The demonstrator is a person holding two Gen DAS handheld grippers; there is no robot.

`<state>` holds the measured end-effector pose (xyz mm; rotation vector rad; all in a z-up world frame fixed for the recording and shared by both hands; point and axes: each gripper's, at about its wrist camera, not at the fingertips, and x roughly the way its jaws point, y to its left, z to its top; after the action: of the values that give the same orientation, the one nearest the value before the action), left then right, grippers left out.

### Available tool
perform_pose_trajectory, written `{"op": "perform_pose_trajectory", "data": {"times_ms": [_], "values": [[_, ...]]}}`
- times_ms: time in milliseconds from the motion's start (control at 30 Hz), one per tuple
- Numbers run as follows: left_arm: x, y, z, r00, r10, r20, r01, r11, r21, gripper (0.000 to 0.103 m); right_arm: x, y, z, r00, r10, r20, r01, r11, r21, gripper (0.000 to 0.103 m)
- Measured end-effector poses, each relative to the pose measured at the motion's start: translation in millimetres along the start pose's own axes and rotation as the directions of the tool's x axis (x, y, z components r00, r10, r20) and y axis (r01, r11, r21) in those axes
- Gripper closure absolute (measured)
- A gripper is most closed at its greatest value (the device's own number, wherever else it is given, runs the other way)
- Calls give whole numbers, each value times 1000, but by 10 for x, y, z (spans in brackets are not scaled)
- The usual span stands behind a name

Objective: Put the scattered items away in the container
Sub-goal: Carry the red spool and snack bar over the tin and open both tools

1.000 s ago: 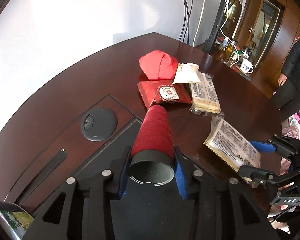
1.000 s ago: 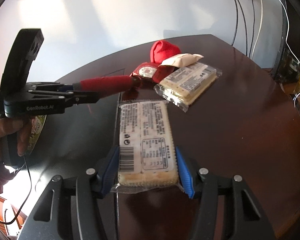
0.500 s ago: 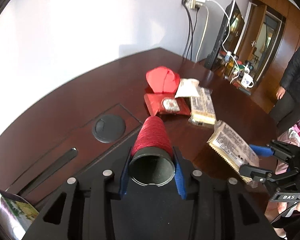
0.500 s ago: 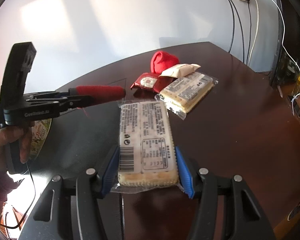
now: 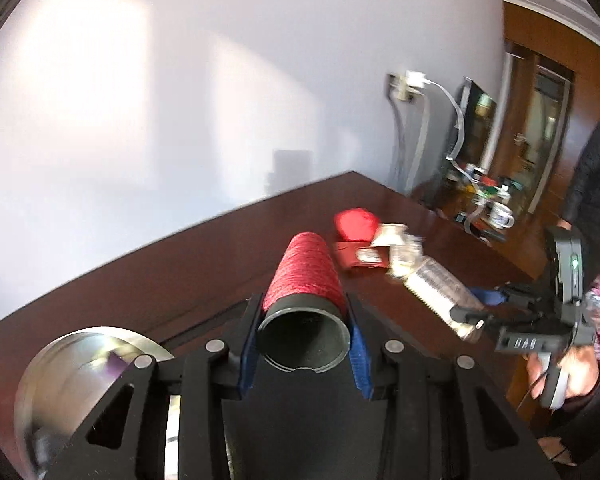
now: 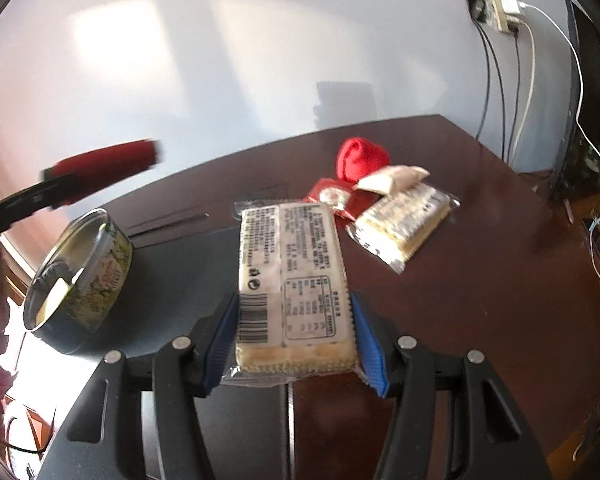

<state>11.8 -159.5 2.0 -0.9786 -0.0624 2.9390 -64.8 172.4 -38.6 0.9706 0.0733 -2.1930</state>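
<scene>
My left tongs [image 5: 303, 334] are squeezed tight on the red yarn cone [image 5: 304, 276], with its open dark end facing me. My right tongs [image 6: 294, 332] are pinched on the near end of a cracker pack [image 6: 294, 276]; the far end sticks out in front. Both things are up in the air, off the tabletop [image 6: 480, 280].

The round tin [image 6: 80, 276] is where they go. It sits on the dark mat on the tabletop, to the left of the cracker pack, and something pale already lies inside it. In my left view its shiny rim [image 5: 80, 364] is low and left of the cone.

I think the cone goes in first. To do it well, I need to bring the cone right over the tin's open top, tip it down, and only then let go, so it cannot roll away. The cone is long, so it may stick out or lean on the rim.

More snack packs [image 6: 404, 224] and a red cloth [image 6: 362, 158] wait far from the tin.
</scene>
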Motion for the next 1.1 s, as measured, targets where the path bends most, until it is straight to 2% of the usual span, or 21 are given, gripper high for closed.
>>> {"op": "perform_pose_trajectory", "data": {"times_ms": [100,267,400,567,700,867,967,1100], "values": [[-395,267,-94,995,91,30,-91,996,-21,62,-6,175,45,1000,22,7,-22,999,-31,47],[-740,626,-325,980,195,27,-193,978,-79,62,20,584,151,998,67,12,-65,992,-107,47],[-843,817,-529,971,237,17,-233,964,-131,62,50,921,248,995,100,17,-96,982,-163,47],[-887,942,-711,954,299,17,-291,939,-185,62,156,1594,424,986,166,14,-155,946,-286,47],[-912,1031,-805,930,367,18,-355,910,-216,62,306,2103,526,978,207,-8,-195,910,-367,47],[-859,1311,-883,916,400,-12,-388,878,-280,62,570,2664,596,973,226,-50,-224,868,-443,47],[-793,1529,-953,914,403,-42,-394,859,-328,62,792,2958,584,972,215,-93,-233,844,-482,47],[-769,1670,-1042,920,389,-47,-381,858,-344,62,1081,3187,531,970,195,-144,-241,828,-506,47]]}}
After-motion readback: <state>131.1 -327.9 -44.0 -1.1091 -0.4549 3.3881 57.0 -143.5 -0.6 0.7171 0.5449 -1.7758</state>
